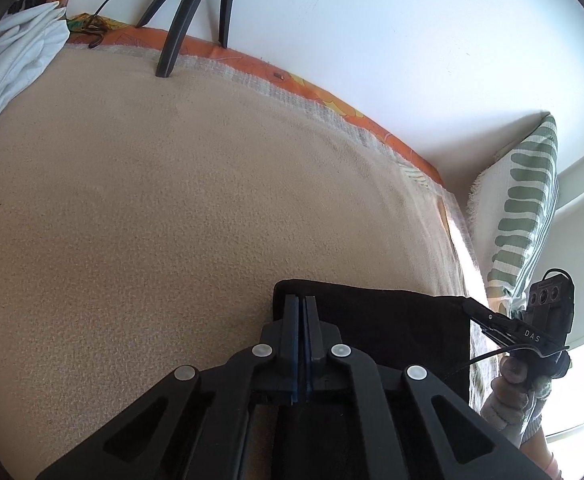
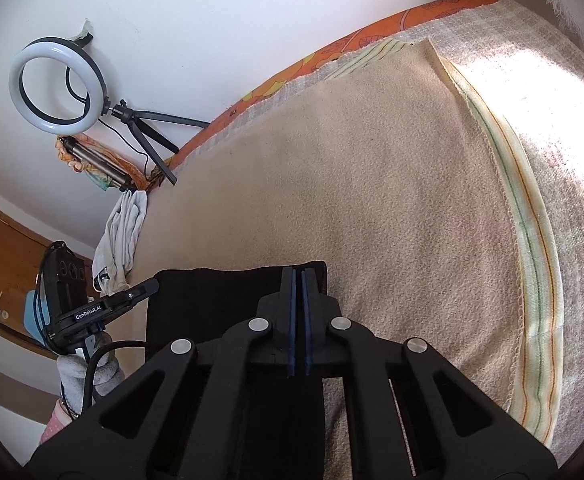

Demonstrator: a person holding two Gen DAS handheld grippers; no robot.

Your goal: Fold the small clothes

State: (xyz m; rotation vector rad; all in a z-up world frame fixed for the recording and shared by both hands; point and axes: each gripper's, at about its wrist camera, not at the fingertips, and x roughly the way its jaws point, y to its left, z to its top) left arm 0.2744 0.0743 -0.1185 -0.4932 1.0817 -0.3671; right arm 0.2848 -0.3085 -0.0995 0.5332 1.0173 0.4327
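We are seeing open beige blanket (image 1: 151, 200) ahead; tripod legs (image 1: 179, 20) and white cloth (image 1: 11, 64) are crowding its far edge, a striped pillow (image 1: 528, 208) is flanking the right.

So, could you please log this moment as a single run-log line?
stage: grasp for fold | left gripper: shut on black garment far corner | right gripper: shut on opposite far corner | garment: flat on beige blanket
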